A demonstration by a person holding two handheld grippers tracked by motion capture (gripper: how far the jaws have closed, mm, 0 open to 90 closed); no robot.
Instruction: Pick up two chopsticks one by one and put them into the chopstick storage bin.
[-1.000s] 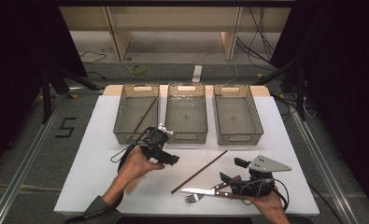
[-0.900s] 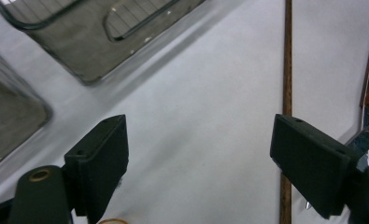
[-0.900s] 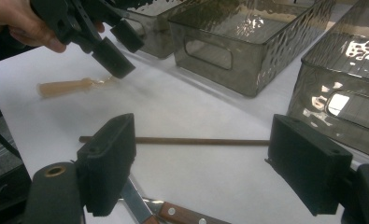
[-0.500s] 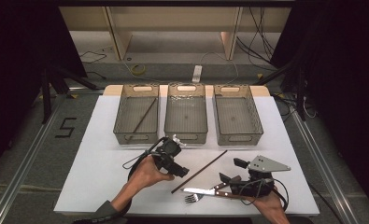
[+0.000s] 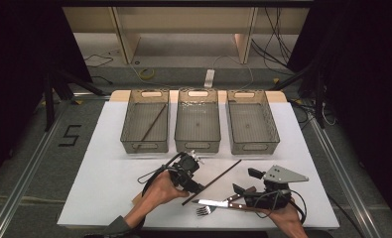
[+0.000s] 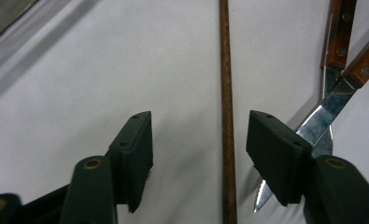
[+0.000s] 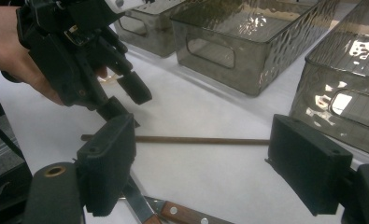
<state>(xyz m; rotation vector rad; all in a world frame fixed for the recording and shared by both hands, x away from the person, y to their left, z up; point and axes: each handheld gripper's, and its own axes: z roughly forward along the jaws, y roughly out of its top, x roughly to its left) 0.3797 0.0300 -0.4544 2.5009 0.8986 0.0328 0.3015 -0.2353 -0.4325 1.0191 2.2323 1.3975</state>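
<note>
The high view looks forward and down from above the person's side of the white table [image 5: 104, 163]. The left gripper view faces steeply down, close over the brown stick [image 6: 227, 116]. The right gripper view looks low across the table, sharing that stick [image 7: 201, 139].

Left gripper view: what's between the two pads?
The brown chopstick runs lengthwise between the left gripper pads, untouched; the jaws have been closing on it.

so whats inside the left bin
One thin dark stick lies slantwise in the left bin, like the stick on the table. Nothing else shows through its clear walls; the near-wall strip of floor is hard to read.
</note>
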